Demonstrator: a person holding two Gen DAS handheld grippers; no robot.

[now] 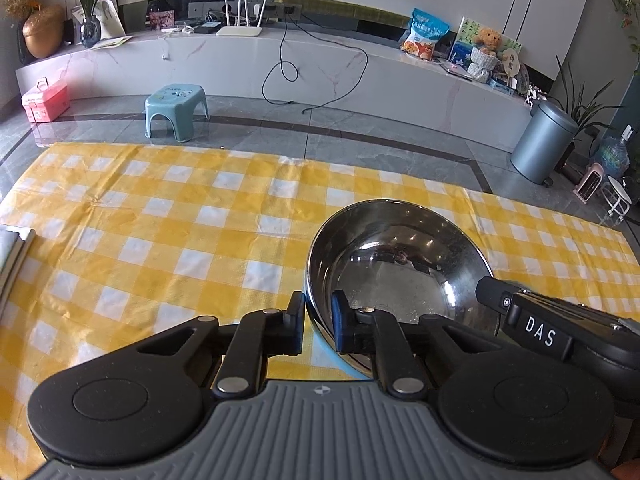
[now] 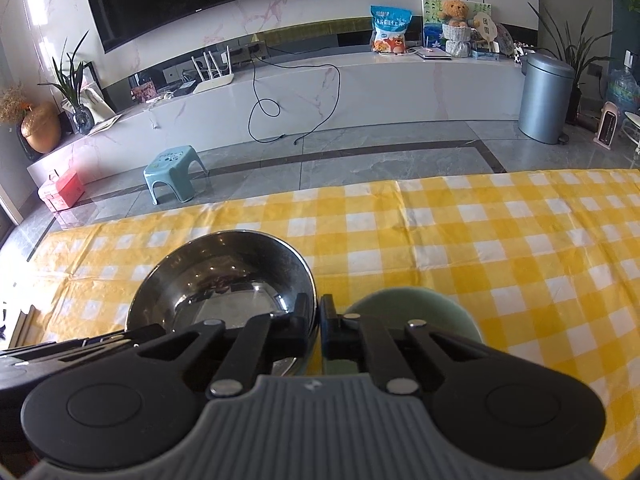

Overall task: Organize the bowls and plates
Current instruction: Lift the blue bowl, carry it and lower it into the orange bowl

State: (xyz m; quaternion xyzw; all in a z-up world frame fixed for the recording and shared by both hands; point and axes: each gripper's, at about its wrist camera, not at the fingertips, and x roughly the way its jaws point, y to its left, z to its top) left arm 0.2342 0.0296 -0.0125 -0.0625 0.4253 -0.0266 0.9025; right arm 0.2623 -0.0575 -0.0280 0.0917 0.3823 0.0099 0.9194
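**Q:** What did the two wrist views show?

**A:** A steel bowl stood on the yellow checked cloth. The left gripper straddled the bowl's near rim, one finger outside the wall and one inside, with a visible gap on the outer side, so it was only partly closed and not yet clamped. The right gripper met the bowl's right-hand rim with its fingers nearly together, one inside the bowl and one outside; it appeared to pinch that rim.

**Q:** What lay near the bowl?

**A:** A pale green dish, just beside the bowl on its right, sat partly hidden under the right gripper; whether bowl and dish touched could not be told. Something pale blue showed under the bowl's near edge, perhaps a plate. A metal-edged object lay well to the bowl's left, at the picture's edge.

**Q:** What could have gone wrong from that position?

**A:** Probably a slip: the polished wall offered little purchase, and a thin rim held on one side only could pivot. Had the left gripper stayed loose during a lift, the bowl might have tilted and struck the green dish. Uneven pull between the two grippers could also have dragged the cloth.
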